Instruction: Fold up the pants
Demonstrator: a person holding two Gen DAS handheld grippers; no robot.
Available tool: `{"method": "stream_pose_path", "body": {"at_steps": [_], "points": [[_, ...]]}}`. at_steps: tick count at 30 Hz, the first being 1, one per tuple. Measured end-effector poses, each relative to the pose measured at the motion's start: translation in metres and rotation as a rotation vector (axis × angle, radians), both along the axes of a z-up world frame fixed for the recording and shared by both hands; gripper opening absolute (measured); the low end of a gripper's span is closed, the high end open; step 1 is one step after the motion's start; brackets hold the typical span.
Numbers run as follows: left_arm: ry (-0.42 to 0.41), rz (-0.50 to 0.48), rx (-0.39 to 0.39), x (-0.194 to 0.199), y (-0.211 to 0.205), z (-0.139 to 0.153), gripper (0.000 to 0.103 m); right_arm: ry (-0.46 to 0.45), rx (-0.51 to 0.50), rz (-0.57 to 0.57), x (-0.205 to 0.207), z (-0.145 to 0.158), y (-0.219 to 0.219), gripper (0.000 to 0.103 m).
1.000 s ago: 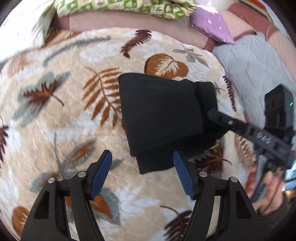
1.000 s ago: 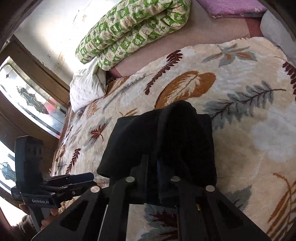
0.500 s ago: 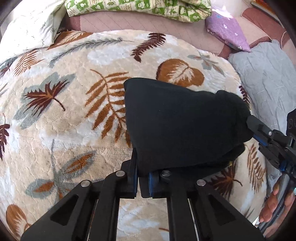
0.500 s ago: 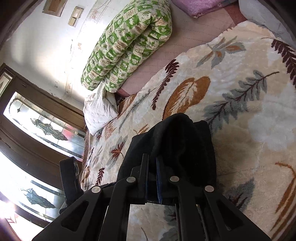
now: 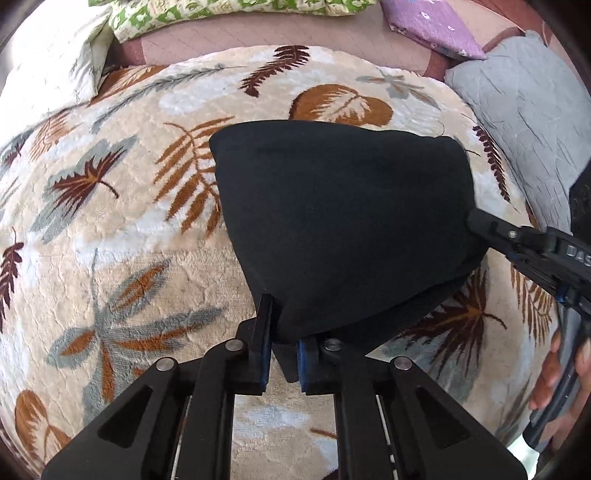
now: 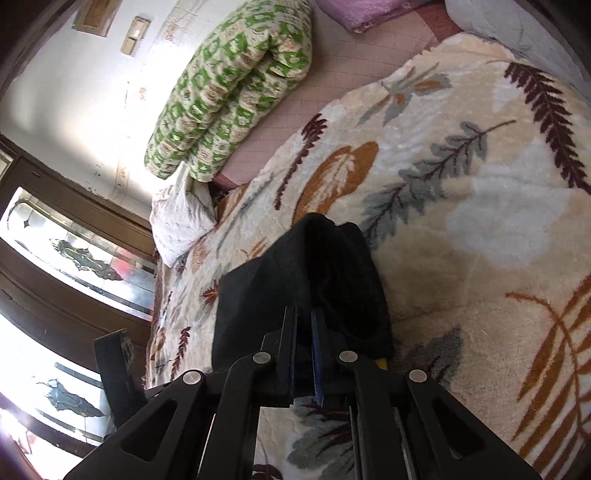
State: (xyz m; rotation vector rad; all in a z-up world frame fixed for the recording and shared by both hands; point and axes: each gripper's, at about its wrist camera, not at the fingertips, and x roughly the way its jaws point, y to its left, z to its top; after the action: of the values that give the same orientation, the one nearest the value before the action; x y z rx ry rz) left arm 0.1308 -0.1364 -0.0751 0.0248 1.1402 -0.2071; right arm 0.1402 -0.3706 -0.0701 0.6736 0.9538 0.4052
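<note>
The black pants (image 5: 343,214) are folded into a compact bundle and held up over the leaf-patterned blanket (image 5: 122,229). My left gripper (image 5: 282,332) is shut on the near corner of the bundle. My right gripper (image 6: 304,332) is shut on the bundle's right end; it also shows in the left wrist view (image 5: 480,225) at the pants' right edge. In the right wrist view the pants (image 6: 325,280) hang as a dark folded mass just past the fingers. The cloth sags between the two grips.
A green patterned quilt (image 6: 236,85) lies rolled at the head of the bed. A white pillow (image 5: 51,62) sits at the far left, a purple pillow (image 5: 432,26) and a grey quilted cover (image 5: 532,122) at the far right. A wooden-framed window (image 6: 66,258) stands beside the bed.
My left gripper was open before the pants a second ago; it has shut on the near corner. Both grippers have lifted the bundle, and the cloth now stretches between them.
</note>
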Motion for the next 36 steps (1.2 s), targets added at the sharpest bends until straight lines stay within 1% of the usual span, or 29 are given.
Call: {"method": "stream_pose_path", "body": {"at_steps": [3, 4, 6, 8, 9, 11, 12, 13, 15, 16, 18, 19, 21, 22, 24, 25, 26, 28, 30, 31, 32, 33, 34, 35, 36], "points": [[0.0, -0.019, -0.009, -0.002, 0.003, 0.002, 0.009, 0.015, -0.078, -0.011, 0.005, -0.017, 0.001, 0.006], [0.007, -0.022, -0.021, -0.003, 0.005, 0.002, 0.011, 0.016, -0.082, -0.014, 0.006, -0.019, 0.0, 0.006], [0.035, -0.031, -0.058, -0.004, 0.013, 0.003, 0.013, 0.014, -0.089, -0.012, 0.005, -0.015, -0.001, 0.006], [0.07, -0.043, -0.115, -0.007, 0.025, 0.006, 0.013, 0.014, -0.134, 0.006, 0.003, -0.008, 0.001, 0.007], [0.087, -0.043, -0.138, -0.009, 0.032, 0.008, 0.013, 0.02, -0.139, 0.015, 0.003, -0.006, 0.0, 0.008], [0.103, -0.05, -0.19, -0.012, 0.047, 0.015, 0.013, 0.029, -0.123, 0.004, -0.001, 0.001, -0.004, 0.012], [0.101, -0.044, -0.216, -0.012, 0.055, 0.019, 0.013, 0.023, -0.106, -0.001, -0.002, 0.006, -0.008, 0.012], [0.093, -0.027, -0.233, -0.01, 0.061, 0.024, 0.013, 0.009, -0.088, -0.008, -0.004, 0.013, -0.012, 0.012], [0.079, 0.036, -0.267, 0.0, 0.071, 0.032, 0.013, -0.046, -0.064, -0.048, -0.007, 0.033, -0.019, 0.014], [0.081, 0.063, -0.3, 0.005, 0.074, 0.035, 0.013, -0.074, -0.052, -0.048, -0.006, 0.042, -0.02, 0.016], [0.106, 0.107, -0.339, 0.015, 0.071, 0.032, 0.013, -0.087, -0.061, -0.04, 0.001, 0.052, -0.012, 0.035], [0.118, 0.111, -0.344, 0.018, 0.066, 0.03, 0.013, -0.083, -0.079, -0.031, 0.005, 0.053, -0.006, 0.037], [0.135, 0.107, -0.324, 0.023, 0.05, 0.021, 0.013, -0.075, -0.115, -0.026, 0.012, 0.051, 0.008, 0.037], [0.148, 0.105, -0.307, 0.023, 0.042, 0.015, 0.013, -0.088, -0.108, -0.028, 0.015, 0.051, 0.013, 0.037], [0.176, 0.077, -0.284, 0.021, 0.027, 0.002, 0.013, -0.153, -0.076, -0.038, 0.018, 0.054, 0.02, 0.037], [0.17, 0.071, -0.252, 0.019, 0.021, -0.002, 0.013, -0.167, -0.054, -0.022, 0.021, 0.054, 0.024, 0.037], [0.137, 0.066, -0.224, 0.015, 0.017, -0.003, 0.014, -0.172, -0.04, -0.006, 0.025, 0.052, 0.03, 0.037], [0.094, 0.048, -0.193, 0.008, 0.012, -0.002, 0.014, -0.151, -0.073, 0.019, 0.033, 0.043, 0.039, 0.037], [0.079, 0.032, -0.185, 0.006, 0.011, -0.004, 0.014, -0.092, -0.131, 0.019, 0.041, 0.026, 0.041, 0.029], [0.071, 0.027, -0.181, 0.006, 0.01, -0.006, 0.014, -0.07, -0.14, 0.012, 0.043, 0.016, 0.037, 0.027], [0.057, 0.012, -0.169, 0.004, 0.009, -0.006, 0.014, -0.033, -0.142, 0.009, 0.045, 0.004, 0.033, 0.023], [0.049, -0.003, -0.16, 0.001, 0.008, -0.004, 0.014, 0.001, -0.149, -0.002, 0.047, -0.008, 0.028, 0.01], [0.053, -0.02, -0.158, -0.001, 0.009, -0.001, 0.014, 0.023, -0.159, -0.012, 0.047, -0.018, 0.024, 0.004], [0.076, -0.031, -0.174, -0.002, 0.014, 0.002, 0.014, 0.025, -0.144, -0.024, 0.047, -0.022, 0.02, 0.0], [0.095, -0.028, -0.2, -0.002, 0.021, 0.006, 0.014, 0.027, -0.1, -0.036, 0.045, -0.023, 0.014, 0.0]]}}
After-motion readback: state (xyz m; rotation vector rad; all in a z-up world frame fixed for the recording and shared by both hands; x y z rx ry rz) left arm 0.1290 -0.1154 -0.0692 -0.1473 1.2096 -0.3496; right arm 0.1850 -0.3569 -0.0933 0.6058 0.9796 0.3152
